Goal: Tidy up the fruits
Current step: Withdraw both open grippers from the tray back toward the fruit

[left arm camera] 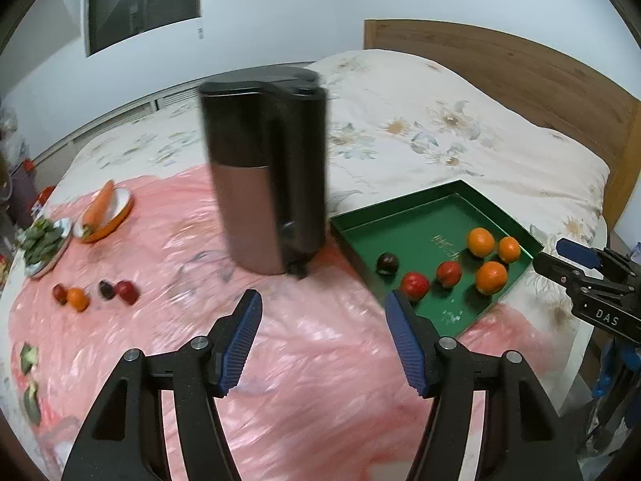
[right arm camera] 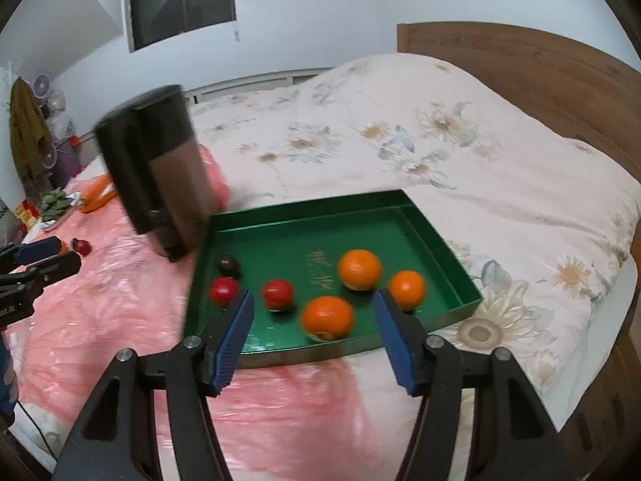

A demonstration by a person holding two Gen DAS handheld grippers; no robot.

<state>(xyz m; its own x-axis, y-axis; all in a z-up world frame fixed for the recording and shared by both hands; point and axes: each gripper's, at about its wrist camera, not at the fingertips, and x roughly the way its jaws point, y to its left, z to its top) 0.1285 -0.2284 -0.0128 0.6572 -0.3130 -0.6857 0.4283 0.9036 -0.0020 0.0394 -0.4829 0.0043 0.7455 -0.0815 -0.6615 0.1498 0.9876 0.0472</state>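
A green tray [left arm camera: 404,210] [right arm camera: 440,248] lies on the bed and holds three oranges [left arm camera: 490,277] [right arm camera: 327,317], two red fruits [left arm camera: 414,285] [right arm camera: 277,293] and a dark plum [left arm camera: 387,263] [right arm camera: 228,266]. Loose fruits lie on the pink sheet at the left: a small orange [left arm camera: 77,298], a dark plum [left arm camera: 105,289] and red fruits [left arm camera: 127,292]. My left gripper [left arm camera: 322,342] is open and empty above the pink sheet. My right gripper [right arm camera: 314,338] is open and empty over the tray's near edge; it also shows in the left wrist view [left arm camera: 561,258].
A tall black and brown kettle [left arm camera: 266,168] [right arm camera: 160,168] stands left of the tray. An orange bowl with a carrot [left arm camera: 102,210] and a plate of greens [left arm camera: 42,242] sit far left. Cut green vegetables [left arm camera: 29,358] lie near the left edge. A wooden headboard [left arm camera: 521,72] stands behind.
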